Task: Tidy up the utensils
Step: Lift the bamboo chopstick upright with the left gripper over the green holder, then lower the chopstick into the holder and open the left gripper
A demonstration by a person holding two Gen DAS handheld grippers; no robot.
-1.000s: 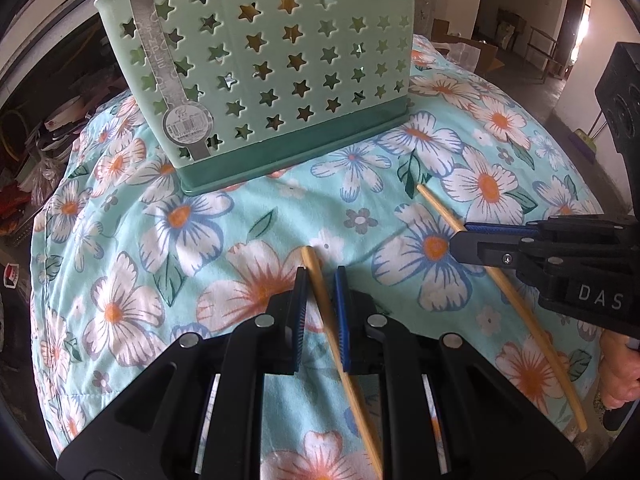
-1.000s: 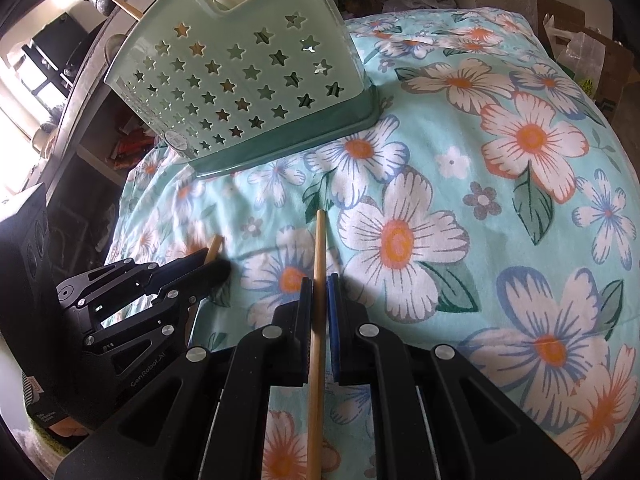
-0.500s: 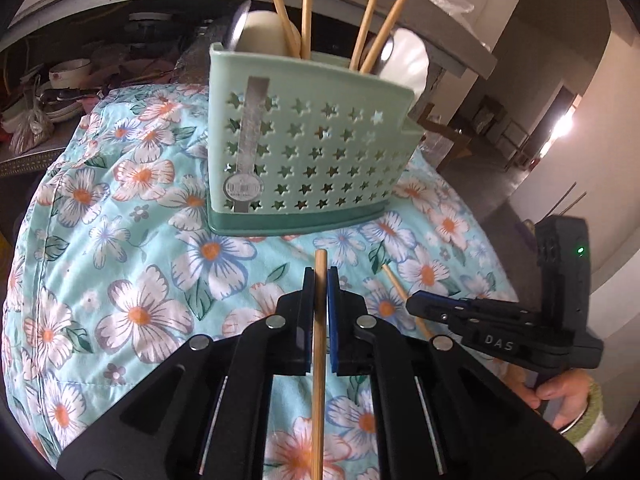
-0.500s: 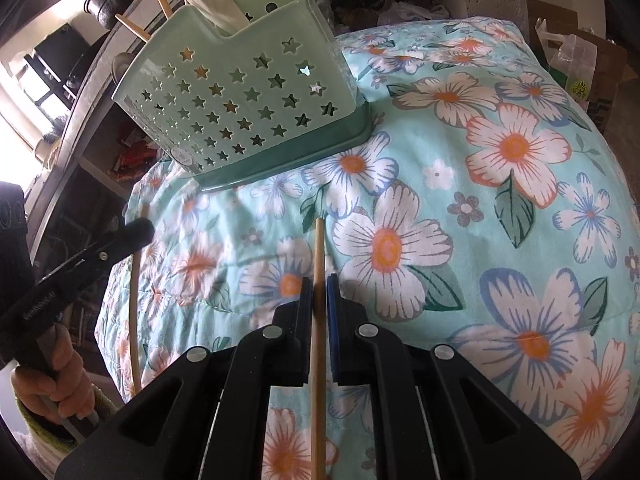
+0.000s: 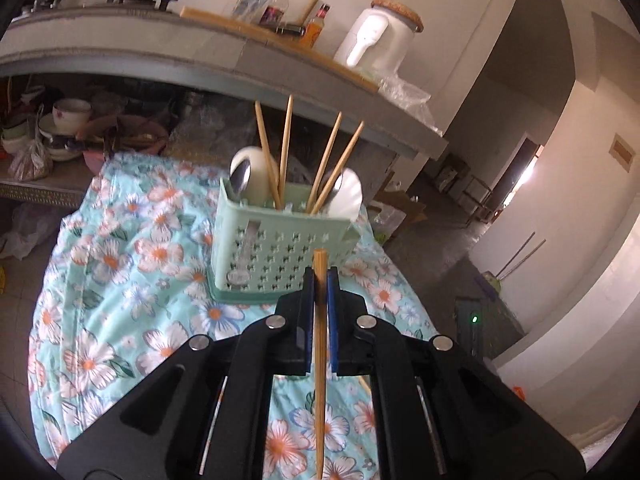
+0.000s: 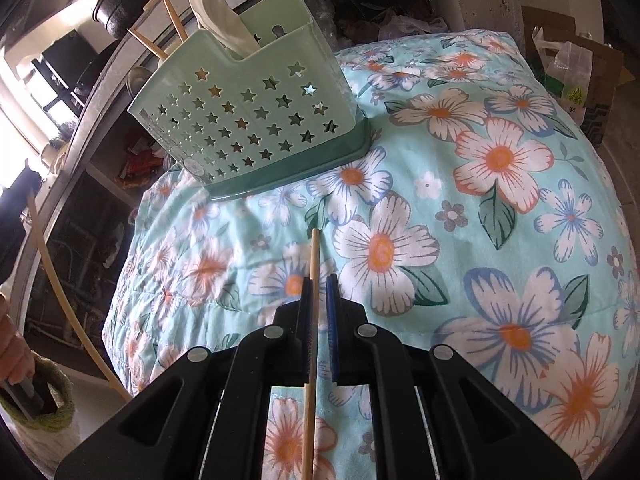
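A mint green star-holed utensil basket [image 5: 280,246] [image 6: 256,120] stands on the floral cloth, holding several chopsticks [image 5: 286,144] and white spoons [image 5: 256,174]. My left gripper [image 5: 320,280] is shut on a wooden chopstick [image 5: 320,344] and holds it high above the table, in front of the basket. My right gripper [image 6: 318,284] is shut on a second chopstick [image 6: 312,320], low over the cloth, short of the basket. The left gripper's chopstick [image 6: 60,292] also shows at the left edge of the right wrist view.
The table wears a turquoise floral cloth [image 5: 120,264] [image 6: 500,208]. A concrete shelf [image 5: 200,52] behind carries bottles and a white jug [image 5: 376,42]. Bowls [image 5: 70,114] sit under the shelf. Cardboard and bags [image 6: 572,68] lie on the floor beyond.
My left gripper closed on its chopstick and lifted it well above the table. My right gripper stayed shut on its chopstick and rose slightly.
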